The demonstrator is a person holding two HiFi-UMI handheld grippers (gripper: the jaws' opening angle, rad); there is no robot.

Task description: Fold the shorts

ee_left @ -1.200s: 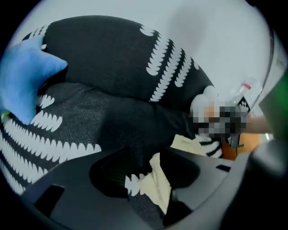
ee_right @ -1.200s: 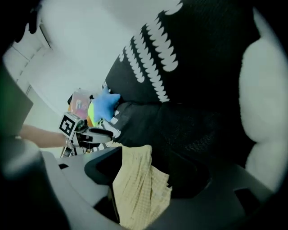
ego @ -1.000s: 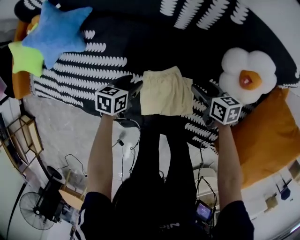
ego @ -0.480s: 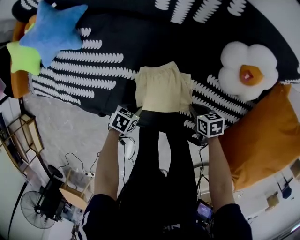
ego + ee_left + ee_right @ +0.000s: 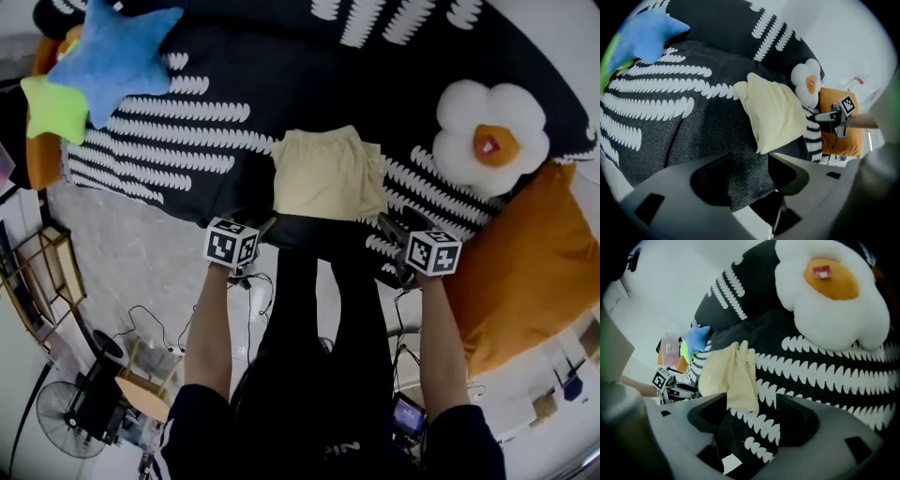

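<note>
The pale yellow shorts (image 5: 328, 175) lie folded into a soft, flat square on the black bed cover (image 5: 187, 141). The cover looks rough and woven, with rows of white feathery marks. The left gripper (image 5: 265, 228) is just beside the near left corner of the shorts, its jaws opening with only dark cover between them. The right gripper (image 5: 387, 225) is by the near right corner, its jaws opening wide and not pressing the cloth. A fluffy white flower pillow (image 5: 492, 141) has a red tag (image 5: 487, 144), too small to read.
</note>
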